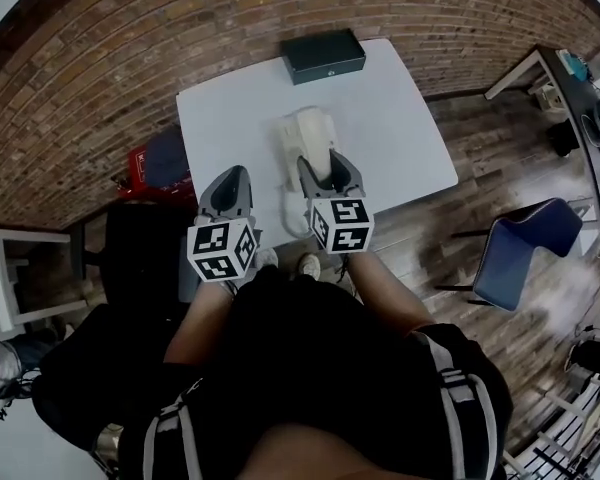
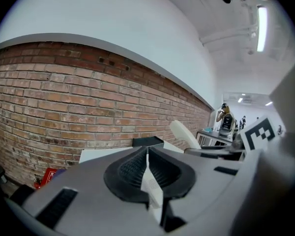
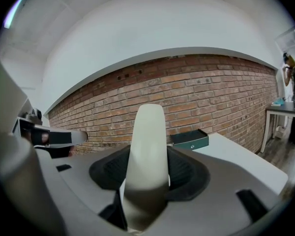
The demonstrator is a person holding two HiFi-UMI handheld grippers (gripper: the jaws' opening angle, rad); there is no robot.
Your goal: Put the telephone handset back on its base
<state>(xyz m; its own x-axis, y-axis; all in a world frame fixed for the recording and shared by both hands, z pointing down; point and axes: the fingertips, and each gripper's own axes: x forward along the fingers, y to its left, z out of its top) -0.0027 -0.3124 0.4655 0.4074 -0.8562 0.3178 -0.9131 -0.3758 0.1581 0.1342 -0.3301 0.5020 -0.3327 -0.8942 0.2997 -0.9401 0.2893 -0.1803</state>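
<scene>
A white table (image 1: 405, 138) stands against a brick wall (image 1: 130, 48). The right gripper (image 3: 146, 178), at lower centre of the head view, is clamped on the cream handset (image 3: 146, 141), which is raised above the table. The base (image 1: 289, 156) lies just left of the handset. The left gripper (image 2: 147, 156) is lower left, its jaws together with nothing between them. A dark box (image 1: 323, 55) sits at the table's upper edge.

An office, by its desks (image 1: 558, 73) and chair (image 1: 525, 248).
</scene>
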